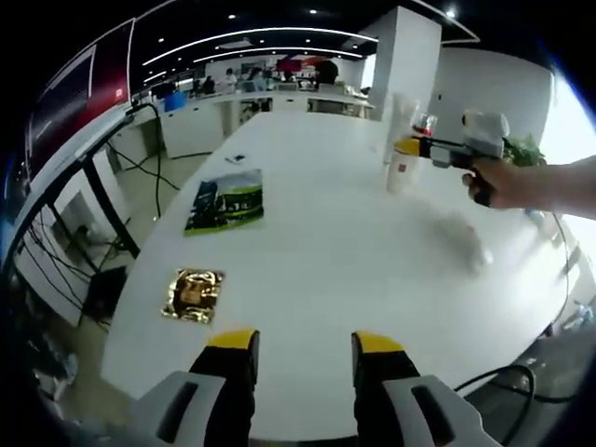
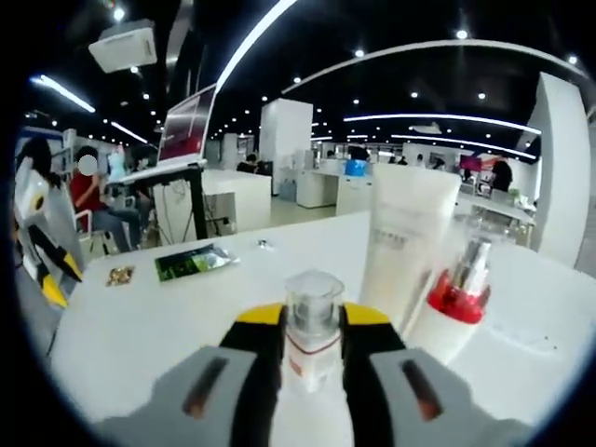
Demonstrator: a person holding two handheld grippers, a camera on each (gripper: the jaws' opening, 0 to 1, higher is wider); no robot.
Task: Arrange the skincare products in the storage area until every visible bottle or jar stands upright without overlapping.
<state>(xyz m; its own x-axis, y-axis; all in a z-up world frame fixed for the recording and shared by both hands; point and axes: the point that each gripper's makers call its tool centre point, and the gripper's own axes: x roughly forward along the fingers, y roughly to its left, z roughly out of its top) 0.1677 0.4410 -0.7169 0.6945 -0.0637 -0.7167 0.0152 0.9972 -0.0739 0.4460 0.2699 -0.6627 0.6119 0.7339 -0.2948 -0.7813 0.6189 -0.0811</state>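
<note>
Right gripper view: right gripper (image 2: pixel 312 326) clamped on one clear-capped bottle (image 2: pixel 311 321), upright between yellow-tipped jaws over the white table (image 2: pixel 140 326). Just beside: one tall white tube (image 2: pixel 408 244), lettering too faint to read, and one red-collared pump bottle (image 2: pixel 456 300). Farther off: one green sachet (image 2: pixel 194 262), one gold sachet (image 2: pixel 119 276). Left gripper view: left gripper (image 1: pixel 304 346) parted, holding nothing, above the table edge; same two sachets ahead.

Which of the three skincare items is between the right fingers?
The clear-capped bottle, between the right gripper fingers. The tall white tube and the red-collared bottle stand free behind it on the table.
</note>
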